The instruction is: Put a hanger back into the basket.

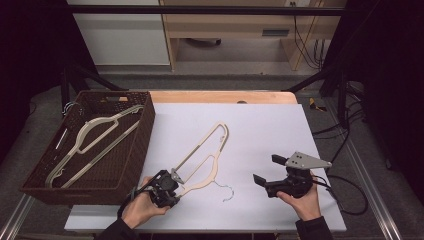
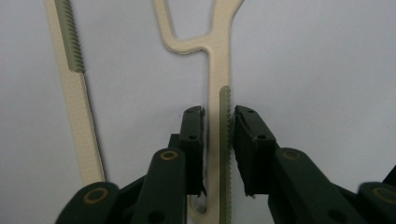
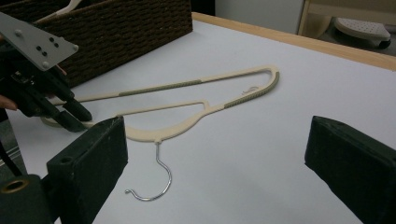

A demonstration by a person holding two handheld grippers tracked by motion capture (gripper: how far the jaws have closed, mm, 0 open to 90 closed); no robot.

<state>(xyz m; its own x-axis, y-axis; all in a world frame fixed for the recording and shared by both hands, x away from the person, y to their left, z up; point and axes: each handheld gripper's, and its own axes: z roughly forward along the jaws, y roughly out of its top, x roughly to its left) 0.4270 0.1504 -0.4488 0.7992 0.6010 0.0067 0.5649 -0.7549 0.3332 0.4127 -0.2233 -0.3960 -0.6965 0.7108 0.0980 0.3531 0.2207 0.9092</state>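
A cream plastic hanger (image 1: 216, 159) with a metal hook (image 1: 228, 192) lies flat on the white tabletop. My left gripper (image 1: 176, 189) is at the hanger's near end. In the left gripper view its jaws (image 2: 219, 112) straddle the hanger arm (image 2: 218, 60) with the ribbed green strip; the pads stand a hair off each side, not pressing. My right gripper (image 1: 265, 169) is held above the table to the right of the hook, open wide (image 3: 219, 135) with nothing between its jaws. It faces the hanger (image 3: 159, 88), the hook (image 3: 161, 172) and the left gripper (image 3: 77, 119).
A dark wicker basket (image 1: 146, 131) stands at the table's left and holds more cream hangers (image 1: 95, 135); its wall (image 3: 126, 32) rises behind the left gripper. A wooden strip (image 1: 225, 96) edges the table's far side. Cables trail off right.
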